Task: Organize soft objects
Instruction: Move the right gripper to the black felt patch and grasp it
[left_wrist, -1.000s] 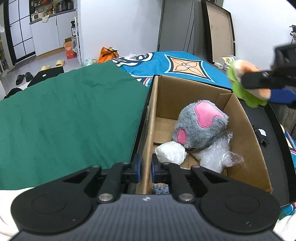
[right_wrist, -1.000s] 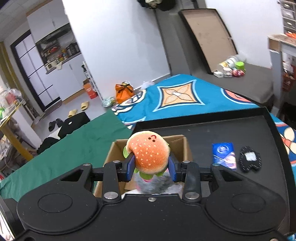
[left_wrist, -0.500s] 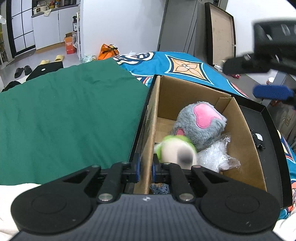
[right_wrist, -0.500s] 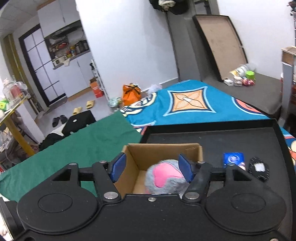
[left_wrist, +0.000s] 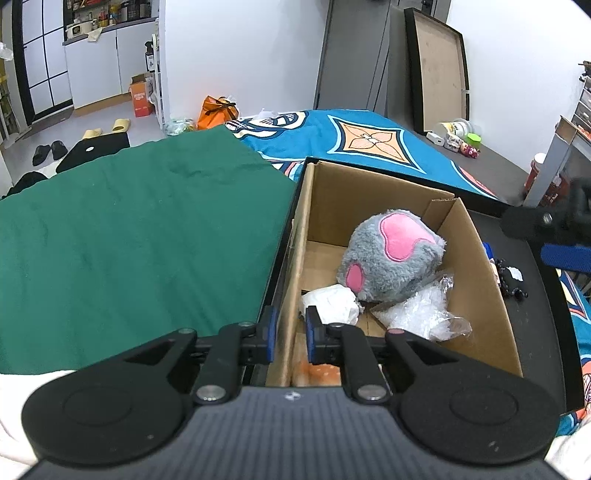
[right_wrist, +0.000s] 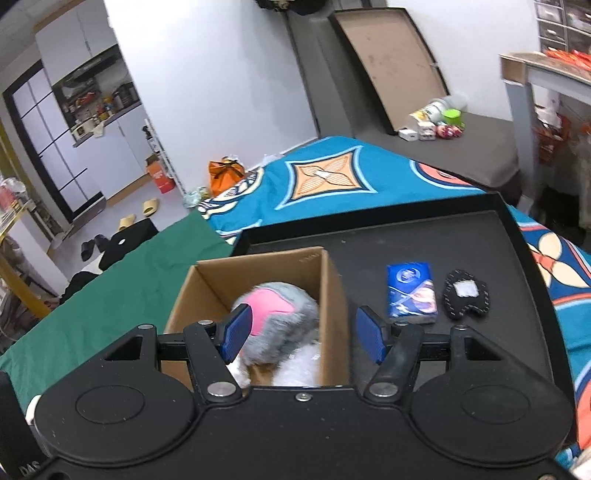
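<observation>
A cardboard box (left_wrist: 476, 295) stands on a black tray (right_wrist: 461, 236). In it lie a grey and pink plush (left_wrist: 391, 254), a white soft bundle (left_wrist: 330, 304) and crinkled clear plastic (left_wrist: 421, 317). The burger plush (left_wrist: 317, 369) shows only as an orange patch at the box's near end, behind my left gripper. My left gripper (left_wrist: 289, 338) is narrowly parted around the box's left wall (left_wrist: 295, 266). My right gripper (right_wrist: 304, 334) is open and empty above the box (right_wrist: 334, 306); it also shows at the right edge of the left wrist view (left_wrist: 554, 236).
A blue packet (right_wrist: 410, 290) and a black felt piece (right_wrist: 465, 297) lie on the tray right of the box. A green cloth (left_wrist: 129, 229) covers the surface to the left, a blue patterned cloth (right_wrist: 325, 181) lies behind. A desk (right_wrist: 546, 70) stands at the far right.
My right gripper opened and let go of the burger plush, which fell into the near end of the box. The right gripper then moved right and lower. My left gripper stayed at the box wall.
</observation>
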